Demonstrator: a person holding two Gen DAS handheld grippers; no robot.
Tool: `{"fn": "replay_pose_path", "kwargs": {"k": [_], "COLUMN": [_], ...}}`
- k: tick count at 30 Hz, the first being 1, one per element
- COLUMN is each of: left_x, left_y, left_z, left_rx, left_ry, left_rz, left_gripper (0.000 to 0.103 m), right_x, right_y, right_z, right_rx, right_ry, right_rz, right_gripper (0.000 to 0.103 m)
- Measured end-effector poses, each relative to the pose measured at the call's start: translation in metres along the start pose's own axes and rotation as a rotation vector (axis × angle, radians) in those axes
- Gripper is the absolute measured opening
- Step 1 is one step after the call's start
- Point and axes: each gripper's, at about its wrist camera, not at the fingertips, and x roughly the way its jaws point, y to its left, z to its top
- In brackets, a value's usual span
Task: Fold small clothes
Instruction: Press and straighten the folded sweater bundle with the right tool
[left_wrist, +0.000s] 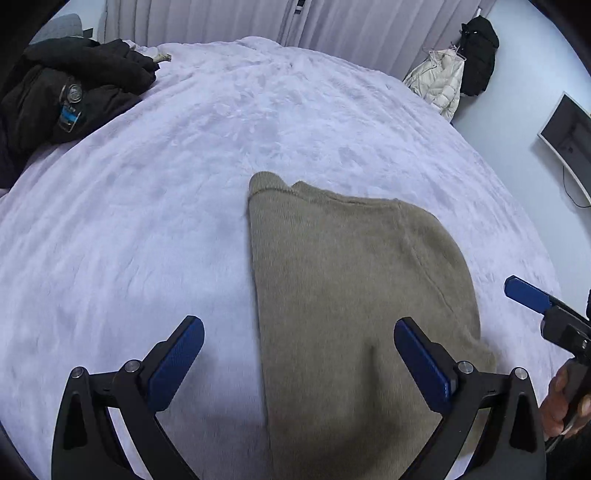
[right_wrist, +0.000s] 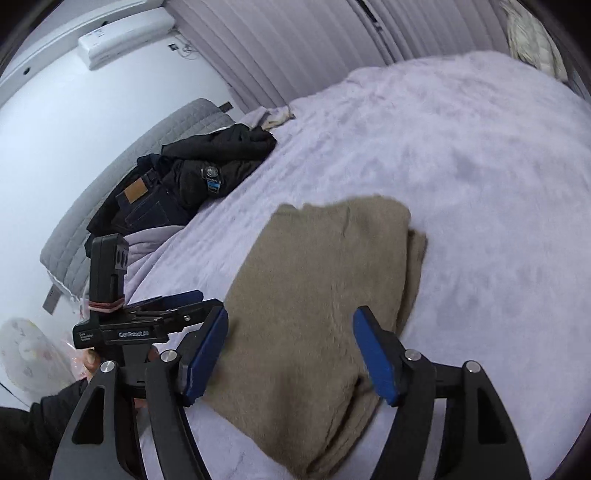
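Note:
A folded olive-tan knit sweater (left_wrist: 351, 280) lies flat on the lavender fleece bedspread (left_wrist: 147, 206). My left gripper (left_wrist: 299, 354) is open and empty, its blue pads straddling the sweater's near left edge. My right gripper (right_wrist: 290, 350) is open and empty, hovering over the sweater (right_wrist: 317, 295) near its closer end. The right gripper's blue finger (left_wrist: 528, 293) shows at the right edge of the left wrist view, beside the sweater. The left gripper (right_wrist: 162, 314) shows at the left of the right wrist view, beside the sweater's edge.
A pile of dark clothes (left_wrist: 62, 99), a black jacket and jeans (right_wrist: 147, 206), lies at the far left of the bed by the grey headboard (right_wrist: 110, 177). Coats (left_wrist: 458, 74) hang at the far right corner. Curtains (left_wrist: 229, 18) run behind the bed.

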Motion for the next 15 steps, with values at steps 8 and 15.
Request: {"fn": "replay_pose_path", "kwargs": {"k": [8,15], "left_x": [0.077,0.041], "left_y": [0.036,0.027], "left_z": [0.034,0.059], "left_rx": [-0.103,-0.047], "left_ry": [0.178,0.043], "left_rz": [0.082,0.07], "left_gripper": [0.103,0.103], "right_x": [0.109,0.084], "right_y": [-0.079,-0.04], "right_z": [0.05,0.061], "right_rx": [0.113,-0.053], "right_ry": [0.2,0.122], "right_rz": [-0.198,-0.344], "right_gripper": [0.063,0.078]}}
